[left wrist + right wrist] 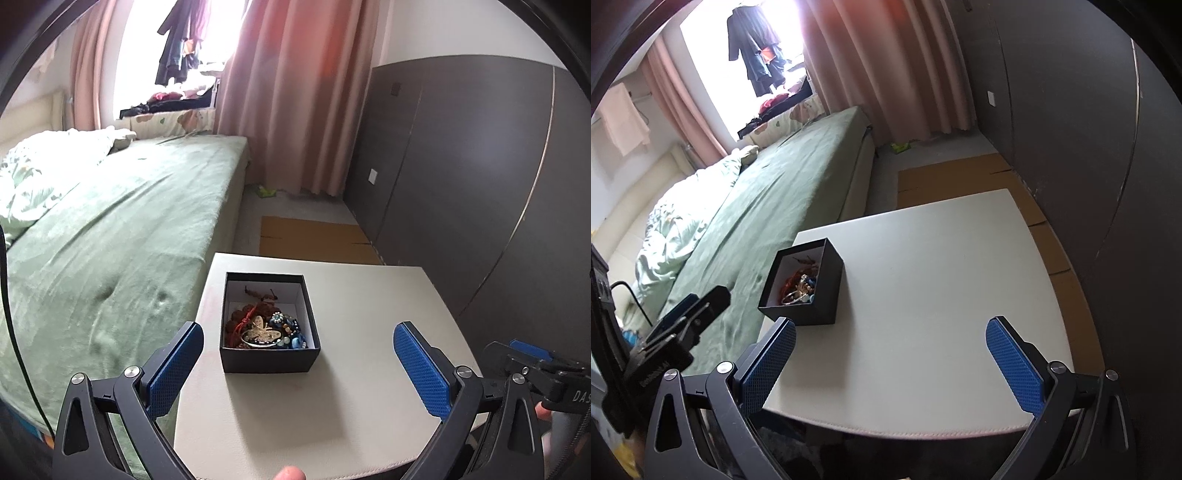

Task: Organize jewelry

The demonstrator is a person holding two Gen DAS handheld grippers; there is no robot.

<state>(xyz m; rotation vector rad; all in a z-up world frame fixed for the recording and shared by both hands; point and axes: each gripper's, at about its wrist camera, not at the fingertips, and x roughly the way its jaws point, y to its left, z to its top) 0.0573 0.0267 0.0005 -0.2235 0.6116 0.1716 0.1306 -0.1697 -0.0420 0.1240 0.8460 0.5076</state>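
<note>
At the far left lies a bed (122,206) under a green cover, with a crumpled pale quilt (33,173) bunched toward its head. Behind it, clothes (181,48) hang in a bright window flanked by pink curtains (291,92).

Just beside the bed stands a low white table (354,332). On its left portion, near the bed-side edge, sits an open black box (269,354) with a white lining. The jewelry (264,326) is heaped inside it: brown beaded strands, a red cord, a pale butterfly-shaped piece, blue and turquoise beads and a metal bangle. Nothing from the heap lies on the table surface.

The left gripper (297,345) hovers over the near side of the table, facing the box. Its blue-padded fingers (177,369) stand wide apart, one on either side of the box and clear of it, holding nothing.

The right gripper (890,343) is to the right of the left one, over bare tabletop. Its jaws are likewise spread wide and empty; in the right wrist view the box (812,306) lies ahead of its left finger, not between the pads.

Beyond the table, flattened cardboard (314,240) lies on the floor. A dark grey wardrobe (461,177) closes the right side.
</note>
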